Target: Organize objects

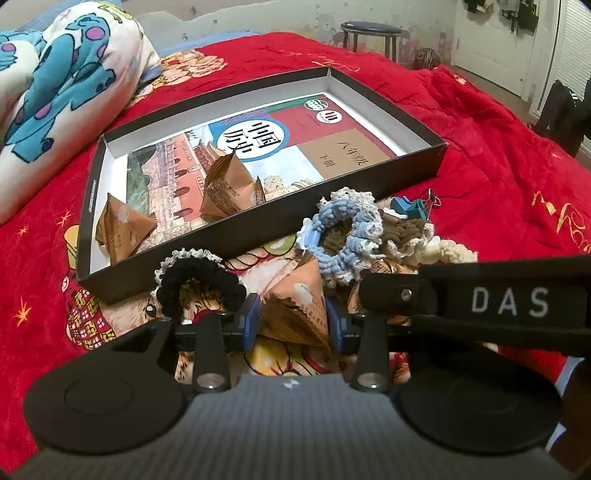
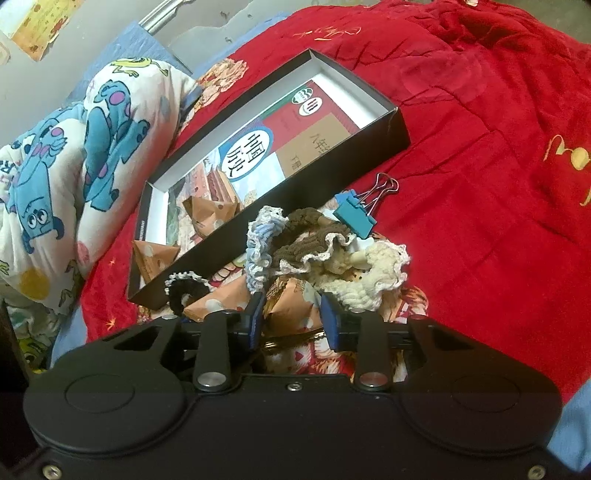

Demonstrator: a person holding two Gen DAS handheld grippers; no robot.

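A shallow black box point(image 1: 221, 236) point(image 2: 295, 192) lies on the red bedspread with a textbook point(image 1: 295, 129) and two tan triangular snack packets point(image 1: 229, 188) inside. In front of it lies a heap: a black scrunchie point(image 1: 199, 284), a blue one point(image 1: 343, 236), a brown one point(image 2: 314, 232), a cream one point(image 2: 380, 266) and a teal binder clip point(image 2: 354, 216). My left gripper point(image 1: 293, 317) is shut on a tan snack packet point(image 1: 299, 306) in the heap. My right gripper point(image 2: 291, 314) has its blue pads against the sides of another tan packet point(image 2: 291, 306).
A cartoon-print quilt point(image 1: 66, 85) is bunched at the left of the bed. A stool point(image 1: 369, 33) stands beyond the far edge, near a white door point(image 1: 491, 37). The red bedspread point(image 2: 480, 129) stretches away to the right of the box.
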